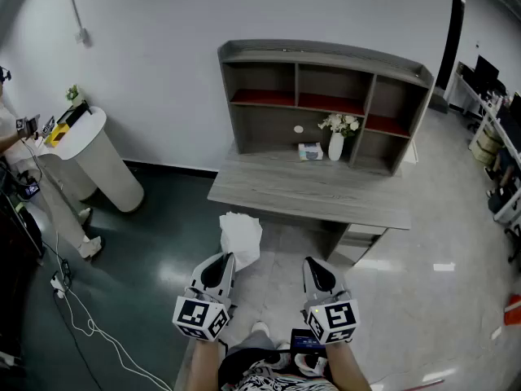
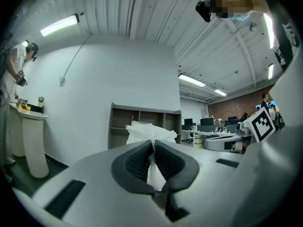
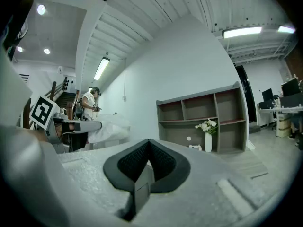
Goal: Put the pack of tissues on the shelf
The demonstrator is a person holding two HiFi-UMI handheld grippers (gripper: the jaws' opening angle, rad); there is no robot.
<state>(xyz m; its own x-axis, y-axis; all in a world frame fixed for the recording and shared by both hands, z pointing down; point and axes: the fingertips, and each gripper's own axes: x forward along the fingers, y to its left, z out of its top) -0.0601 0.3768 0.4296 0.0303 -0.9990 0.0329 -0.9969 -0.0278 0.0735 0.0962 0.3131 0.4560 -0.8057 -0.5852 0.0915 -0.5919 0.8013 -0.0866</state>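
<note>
A white, crinkled pack of tissues sticks out ahead of my left gripper, whose jaws are shut on its edge. In the left gripper view the pack rises from between the dark pads, with a strip of it pinched in the seam. My right gripper is level beside it, shut with nothing in it; its pads meet at the tip. The grey shelf with red-lined compartments stands on a desk some way ahead of both grippers.
A white vase with flowers and a small box sit in the shelf's lower opening. A white round pedestal stands at left, a person beside it. Cables trail over the dark floor at lower left.
</note>
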